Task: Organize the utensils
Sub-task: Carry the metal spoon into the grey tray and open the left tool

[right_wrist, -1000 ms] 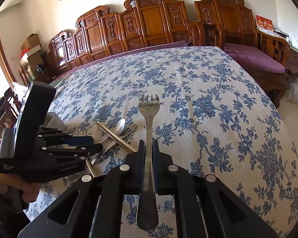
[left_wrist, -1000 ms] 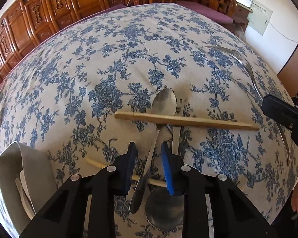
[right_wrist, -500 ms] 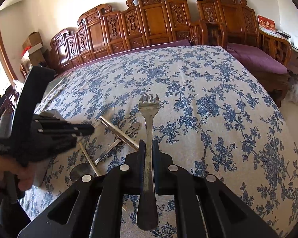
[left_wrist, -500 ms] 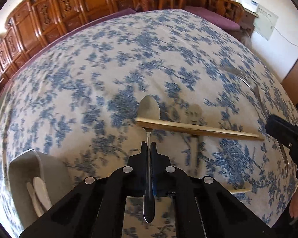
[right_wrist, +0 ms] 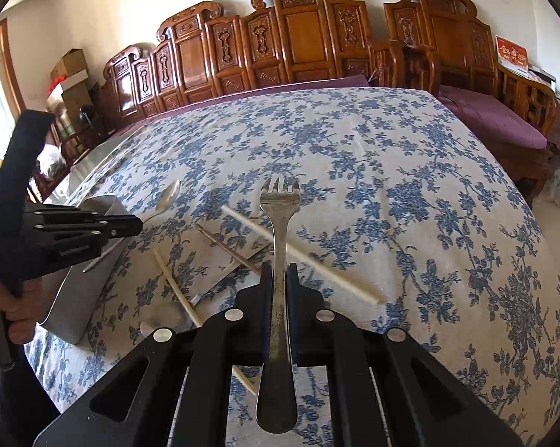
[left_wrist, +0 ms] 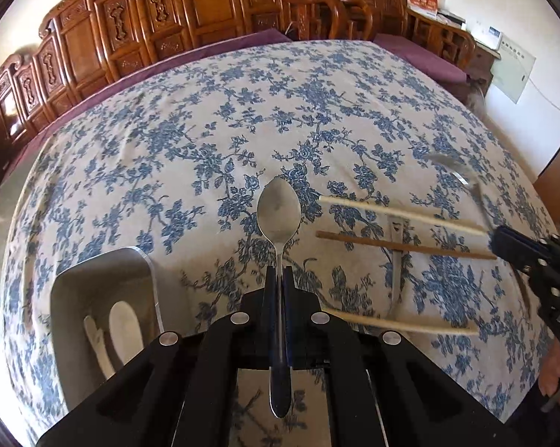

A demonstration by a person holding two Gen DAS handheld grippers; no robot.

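Observation:
My left gripper (left_wrist: 279,279) is shut on a steel spoon (left_wrist: 279,212) and holds it above the floral tablecloth, bowl forward. A grey metal tray (left_wrist: 94,283) holding white utensils (left_wrist: 121,329) lies just left of it. My right gripper (right_wrist: 279,275) is shut on a steel fork (right_wrist: 280,201), tines forward, above the cloth. Pale and dark chopsticks (left_wrist: 403,214) and a knife (left_wrist: 396,260) lie on the cloth to the right of the spoon. The left gripper (right_wrist: 131,223) with its spoon (right_wrist: 168,195) shows at the left of the right wrist view, over the tray (right_wrist: 75,298).
The chopsticks (right_wrist: 298,253) lie crossed on the cloth under the fork, with another spoon (right_wrist: 168,320) beside them. The right gripper (left_wrist: 533,257) shows at the right edge of the left wrist view. Carved wooden chairs (right_wrist: 298,37) line the far table edge.
My left gripper closed on the spoon, lifted it off the pile and moved left toward the tray. The right gripper kept holding the fork, nearly still.

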